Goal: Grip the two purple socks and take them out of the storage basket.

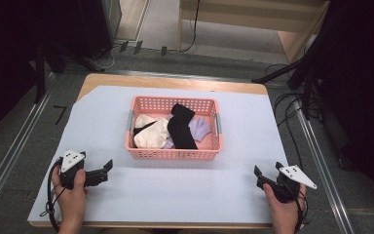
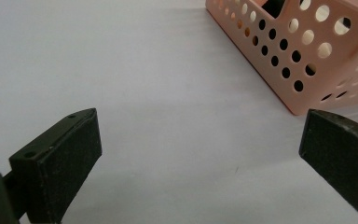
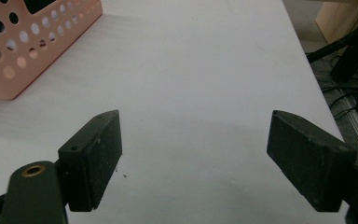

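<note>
Both grippers (jaws wide apart) flank pink basket (image 1: pixel 173 146) w/ clothes.

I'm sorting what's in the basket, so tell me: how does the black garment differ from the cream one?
The black garment is dark and lies as a long strip through the middle of the pink basket, while the cream garment is pale and bunched in a broad heap at the left end. A black strap-like strip crosses the cream one; the black one looks plain. Both are soft fabric lying inside the basket.

The basket (image 1: pixel 173 153) at twelve o'clock looks like smooth perforated pink plastic holding soft cloth (image 1: pixel 151 134). The white sheet (image 1: pixel 175 190) is matt over a wooden table (image 1: pixel 165 82). The jaw pads look matt, faintly grainy black.
</note>
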Demonstrator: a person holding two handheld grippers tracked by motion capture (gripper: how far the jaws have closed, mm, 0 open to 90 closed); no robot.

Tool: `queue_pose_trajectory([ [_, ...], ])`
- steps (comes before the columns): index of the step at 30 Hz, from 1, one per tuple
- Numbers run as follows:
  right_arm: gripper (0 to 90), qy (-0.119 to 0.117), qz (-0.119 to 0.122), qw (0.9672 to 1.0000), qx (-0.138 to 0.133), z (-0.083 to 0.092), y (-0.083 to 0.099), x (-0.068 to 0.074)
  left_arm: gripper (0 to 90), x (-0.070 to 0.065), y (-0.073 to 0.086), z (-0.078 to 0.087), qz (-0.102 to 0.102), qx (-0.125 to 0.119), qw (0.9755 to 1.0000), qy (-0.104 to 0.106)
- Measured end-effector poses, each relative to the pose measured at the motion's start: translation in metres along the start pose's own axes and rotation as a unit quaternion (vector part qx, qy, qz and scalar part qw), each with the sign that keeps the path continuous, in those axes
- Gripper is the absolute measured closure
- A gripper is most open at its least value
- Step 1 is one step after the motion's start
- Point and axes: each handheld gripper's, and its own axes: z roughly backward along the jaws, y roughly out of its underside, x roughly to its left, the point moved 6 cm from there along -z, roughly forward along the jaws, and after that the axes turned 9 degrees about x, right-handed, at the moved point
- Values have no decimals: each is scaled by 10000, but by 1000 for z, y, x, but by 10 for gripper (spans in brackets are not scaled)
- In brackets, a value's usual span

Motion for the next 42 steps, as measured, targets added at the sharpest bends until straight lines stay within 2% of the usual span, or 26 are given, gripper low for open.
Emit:
queue_pose_trajectory([
  [2,180,14,-18,10000,0,1,0,0,0,0,0,0,6,26,10000,-27],
  [6,214,29,17,10000,16,2,-2,3,0,4,0,0,141,13,9999,-7],
  [8,235,60,74,10000,18,4,-5,7,0,3,0,0,110,17,9999,-68],
  [9,261,38,90,9999,-36,7,-10,13,2,0,0,0,-25,-19,9999,-124],
  [12,286,-70,198,9997,-96,12,-19,25,6,-1,0,1,-91,-74,9999,-94],
  [13,286,-70,198,9997,-96,12,-19,25,6,-2,0,1,-100,-64,9999,-58],
  [15,343,-72,276,9994,-174,15,-28,36,6,-3,1,2,-182,-36,9998,-10],
  [21,358,-416,423,9980,-211,16,-48,66,6,-3,0,0,-187,-5,9998,-25],
  [26,389,-715,449,9961,-267,10,-66,92,8,-6,1,-1,-389,84,9992,-94],
  [30,393,-812,559,9947,-286,2,-78,112,8,-6,1,-1,-361,70,9993,-96],
  [31,393,-812,559,9947,-286,2,-78,112,8,-6,1,-1,-361,70,9993,-96],
  [32,394,-875,537,9944,-266,-1,-83,122,8,-6,1,-1,-375,69,9992,-93],
  [33,394,-875,537,9944,-266,-1,-83,122,8,-6,1,-1,-375,69,9992,-93],
  [34,395,-882,556,9942,-254,-6,-89,130,8,-6,1,-1,-386,73,9992,-84],
  [40,414,-895,643,9939,-79,-22,-104,154,8,-6,1,-1,-375,74,9992,-75],
  [42,421,-904,677,9936,-60,-25,-106,158,8,-6,1,-1,-376,70,9992,-72],
])
